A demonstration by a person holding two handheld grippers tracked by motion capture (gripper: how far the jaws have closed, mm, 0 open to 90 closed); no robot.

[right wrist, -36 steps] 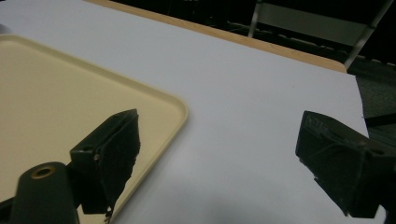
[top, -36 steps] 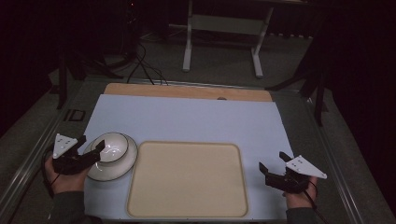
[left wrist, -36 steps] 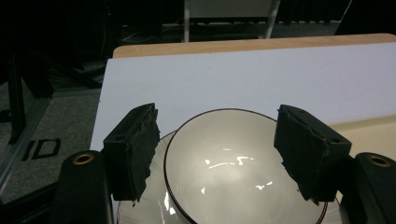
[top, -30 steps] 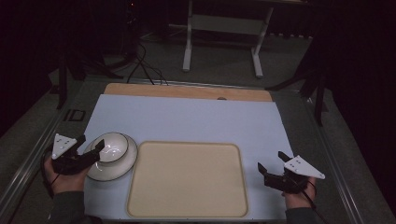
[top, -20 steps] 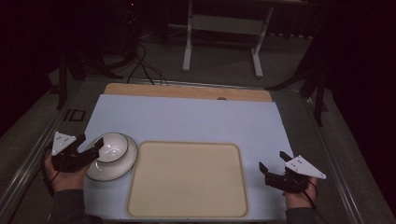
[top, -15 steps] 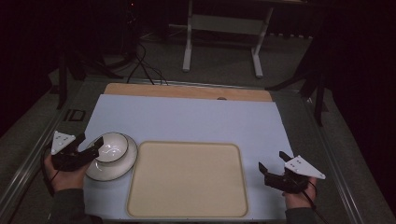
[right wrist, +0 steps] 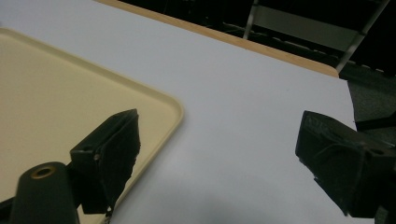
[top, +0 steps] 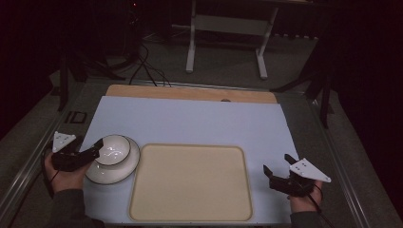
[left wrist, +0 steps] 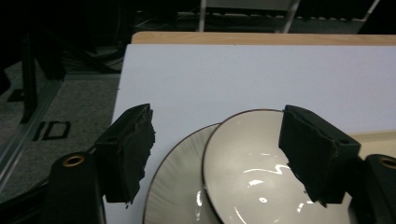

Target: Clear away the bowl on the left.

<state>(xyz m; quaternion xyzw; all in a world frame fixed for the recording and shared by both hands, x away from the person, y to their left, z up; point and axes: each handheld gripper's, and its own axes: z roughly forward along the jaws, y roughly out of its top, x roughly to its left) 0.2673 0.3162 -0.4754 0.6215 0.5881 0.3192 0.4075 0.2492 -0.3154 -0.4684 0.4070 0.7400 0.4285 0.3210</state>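
Note:
A white bowl sits on a white plate at the left of the pale mat, beside a beige tray. My left gripper reaches the bowl's left rim; its jaws have just been opening. In the left gripper view the bowl and the plate lie between and below the wide jaws of the left gripper, and no pad presses on them. My right gripper hovers open and empty just right of the tray, with the tray's corner near the left jaw of the right gripper.
The pale mat covers the table, with a wooden strip along its far edge and metal rails at both sides. A white stand and cables are on the floor beyond.
The left gripper has shifted slightly at the bowl's left side and its jaws stand a bit wider. Bowl, plate, tray and right gripper have kept their places.

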